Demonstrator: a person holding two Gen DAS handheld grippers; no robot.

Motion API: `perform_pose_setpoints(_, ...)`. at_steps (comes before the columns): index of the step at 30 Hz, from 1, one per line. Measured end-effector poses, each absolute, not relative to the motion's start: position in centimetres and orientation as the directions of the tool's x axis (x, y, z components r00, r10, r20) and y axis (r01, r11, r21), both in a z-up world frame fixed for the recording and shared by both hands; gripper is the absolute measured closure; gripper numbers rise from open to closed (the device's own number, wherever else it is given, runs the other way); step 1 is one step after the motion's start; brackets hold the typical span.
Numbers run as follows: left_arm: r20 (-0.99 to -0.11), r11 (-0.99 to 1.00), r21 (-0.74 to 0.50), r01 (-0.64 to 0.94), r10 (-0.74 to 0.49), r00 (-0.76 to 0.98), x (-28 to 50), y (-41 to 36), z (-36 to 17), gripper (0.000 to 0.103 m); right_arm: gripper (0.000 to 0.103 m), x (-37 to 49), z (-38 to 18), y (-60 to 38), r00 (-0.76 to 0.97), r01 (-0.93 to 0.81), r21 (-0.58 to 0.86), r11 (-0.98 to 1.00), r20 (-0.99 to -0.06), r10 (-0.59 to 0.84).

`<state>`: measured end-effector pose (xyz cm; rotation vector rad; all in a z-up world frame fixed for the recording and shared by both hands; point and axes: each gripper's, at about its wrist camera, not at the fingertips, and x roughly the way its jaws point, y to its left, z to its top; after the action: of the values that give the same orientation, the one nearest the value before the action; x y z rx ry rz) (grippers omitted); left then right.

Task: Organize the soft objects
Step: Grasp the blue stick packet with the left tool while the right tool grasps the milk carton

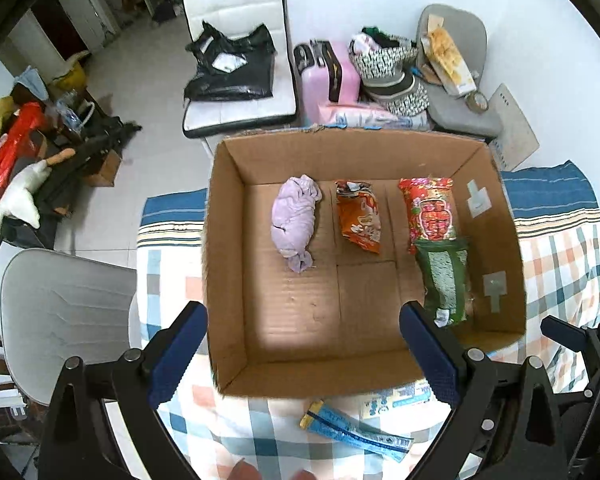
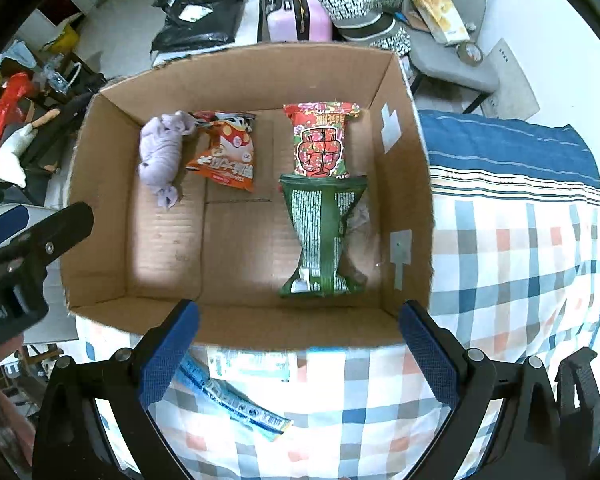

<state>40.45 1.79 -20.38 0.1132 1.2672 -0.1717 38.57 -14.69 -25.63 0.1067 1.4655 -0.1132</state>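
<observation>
An open cardboard box (image 1: 228,280) (image 2: 408,184) stands on a checked cloth. Inside lie a lilac cloth bundle (image 1: 294,222) (image 2: 160,156), an orange snack bag (image 1: 360,218) (image 2: 226,152), a red packet (image 1: 430,212) (image 2: 322,142) and a green packet (image 1: 446,280) (image 2: 324,236). A blue packet (image 1: 354,432) (image 2: 232,398) lies on the cloth in front of the box, with a pale flat packet (image 1: 400,398) (image 2: 252,362) beside it. My left gripper (image 1: 304,356) is open and empty above the box's near edge. My right gripper (image 2: 300,354) is open and empty above the near wall.
The checked cloth (image 2: 520,264) covers the surface around the box. Behind stand a white chair with a black bag (image 1: 236,68), a pink suitcase (image 1: 330,76) and a grey chair with clutter (image 1: 456,76). A grey chair (image 1: 64,320) stands at the left.
</observation>
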Motion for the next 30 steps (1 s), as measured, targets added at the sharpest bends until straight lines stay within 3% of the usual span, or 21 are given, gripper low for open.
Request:
perform_pose_setpoints(15,-0.933,0.993,-0.079,0.092,-0.106,0.345,33.8,2.5,-16.7,0.004,0.001,32.5,-19.2,-15.8,0.243,0.137,0.022,0.990,-0.970,-0.012)
perform_pose_setpoints(21,-0.967,0.994,-0.109,-0.015,-0.103,0.232,30.0,2.8,-21.2,0.004,0.001,29.2,-19.9,-17.8,0.223,0.159,0.088,0.983,-0.974,0.051)
perform_pose_setpoints(30,-0.987,0.979,-0.154,-0.135,-0.158,-0.018,25.4,0.9,-33.4,0.004,0.001,25.3,-26.2,-21.4,0.129,0.207,0.127,0.970,-0.986,0.101)
